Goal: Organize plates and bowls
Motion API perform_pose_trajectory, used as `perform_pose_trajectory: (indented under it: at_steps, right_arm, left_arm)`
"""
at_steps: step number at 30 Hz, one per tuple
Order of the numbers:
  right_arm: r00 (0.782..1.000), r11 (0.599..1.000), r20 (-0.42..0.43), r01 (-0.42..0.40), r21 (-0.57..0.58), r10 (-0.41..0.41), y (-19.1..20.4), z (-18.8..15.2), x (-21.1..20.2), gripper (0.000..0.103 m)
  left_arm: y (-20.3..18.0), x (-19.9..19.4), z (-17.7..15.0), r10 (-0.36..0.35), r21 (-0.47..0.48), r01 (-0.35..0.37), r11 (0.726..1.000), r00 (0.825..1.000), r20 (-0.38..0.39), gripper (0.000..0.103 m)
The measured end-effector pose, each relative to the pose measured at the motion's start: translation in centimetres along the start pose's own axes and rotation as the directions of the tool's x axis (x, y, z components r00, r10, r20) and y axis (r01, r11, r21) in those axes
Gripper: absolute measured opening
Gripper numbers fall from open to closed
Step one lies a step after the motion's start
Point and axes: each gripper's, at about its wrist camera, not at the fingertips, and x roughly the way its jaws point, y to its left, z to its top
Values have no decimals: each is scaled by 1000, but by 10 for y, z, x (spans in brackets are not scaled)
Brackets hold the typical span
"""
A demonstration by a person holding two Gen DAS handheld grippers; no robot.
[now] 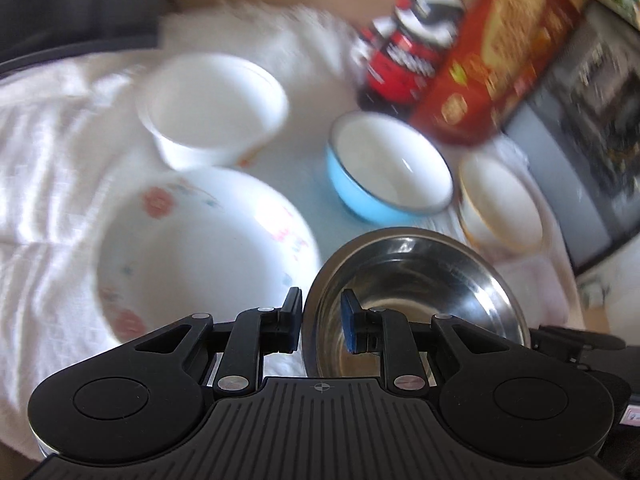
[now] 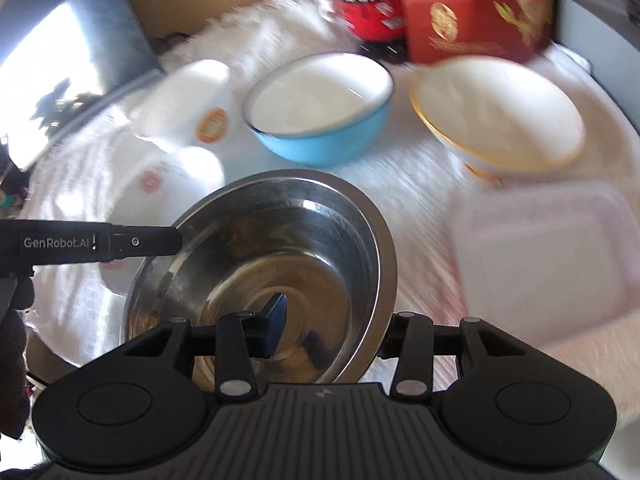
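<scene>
I see a steel bowl (image 1: 420, 280) (image 2: 260, 240) held tilted over the white cloth. My left gripper (image 1: 322, 320) is shut on its near rim, one pad inside and one outside. In the right wrist view that same left gripper (image 2: 176, 240) reaches in from the left edge onto the bowl's left rim. My right gripper (image 2: 330, 334) straddles the bowl's right wall and grips it. Its inner finger (image 2: 276, 328) lies in the bowl. The outer finger is hidden behind the rim. A flowered plate (image 1: 200, 240) (image 2: 160, 180) lies to the left of the bowl.
Behind stand a white tub (image 1: 212, 108) (image 2: 188, 100), a blue bowl (image 1: 388, 168) (image 2: 320, 108) and a gold-rimmed white bowl (image 1: 500, 204) (image 2: 496, 108). A clear plastic container (image 2: 544, 256) lies at right. A red box (image 1: 492, 52) (image 2: 480, 12) and a red pack (image 1: 408, 48) line the back.
</scene>
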Motion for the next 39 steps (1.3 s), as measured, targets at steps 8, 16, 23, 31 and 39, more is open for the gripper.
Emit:
perform_pose_trajectory:
  at_steps: [8, 16, 23, 31, 39]
  right_arm:
    - [996, 988, 12, -81, -129, 83, 59, 33, 26, 43]
    - [996, 967, -38, -91, -238, 84, 101, 47, 66, 43]
    - [996, 956, -40, -82, -281, 74, 111, 54, 83, 43]
    - [995, 955, -69, -87, -282, 70, 117, 72, 112, 43]
    - [992, 954, -89, -109, -280, 87, 116, 79, 120, 43]
  left_arm:
    - [59, -12, -5, 136, -165, -129, 978, 990, 28, 22]
    - [79, -14, -7, 186, -198, -175, 965, 982, 41, 22]
    - [97, -1, -3, 188, -225, -179, 958, 982, 19, 22]
    - [112, 21, 15, 207, -235, -203, 951, 978, -4, 22]
    - [115, 9, 21, 149, -207, -135, 969, 987, 54, 21]
